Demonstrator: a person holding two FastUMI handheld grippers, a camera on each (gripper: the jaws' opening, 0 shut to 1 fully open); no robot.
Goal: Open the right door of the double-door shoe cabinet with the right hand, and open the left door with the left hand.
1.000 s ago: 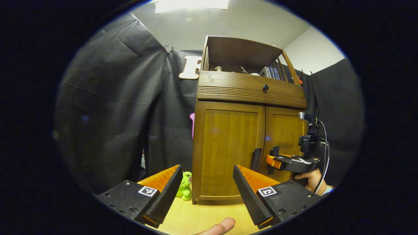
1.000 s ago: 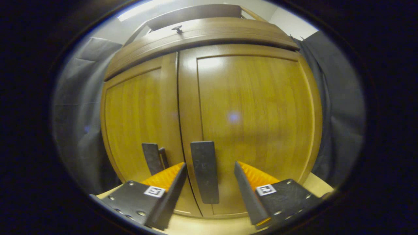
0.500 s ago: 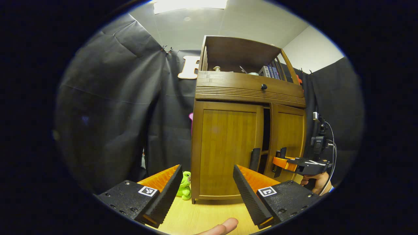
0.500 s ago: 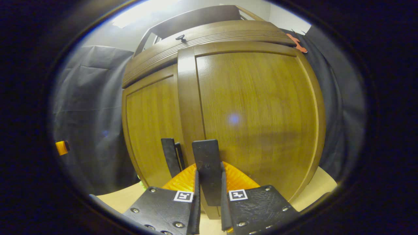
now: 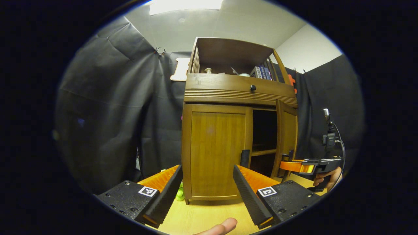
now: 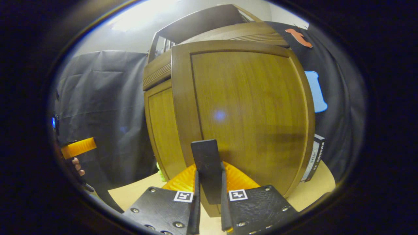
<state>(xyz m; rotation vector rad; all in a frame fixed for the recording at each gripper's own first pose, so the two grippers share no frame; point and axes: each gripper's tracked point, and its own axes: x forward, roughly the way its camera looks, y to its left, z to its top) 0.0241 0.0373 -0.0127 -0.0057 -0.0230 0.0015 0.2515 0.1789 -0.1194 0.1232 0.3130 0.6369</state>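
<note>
The right hand-held gripper (image 6: 209, 209), clamped on the flat black handle (image 6: 206, 166) of the brown wooden shoe cabinet's right door (image 6: 248, 111), has swung it further open. The left hand-held gripper (image 5: 207, 187) waits wide, the closed left door (image 5: 217, 153) ahead.

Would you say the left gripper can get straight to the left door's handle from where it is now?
Probably yes. The left gripper is open and faces the closed left door, whose dark handle stands just above its right finger. The right door swings away rightward with the right gripper, leaving the path free.
</note>
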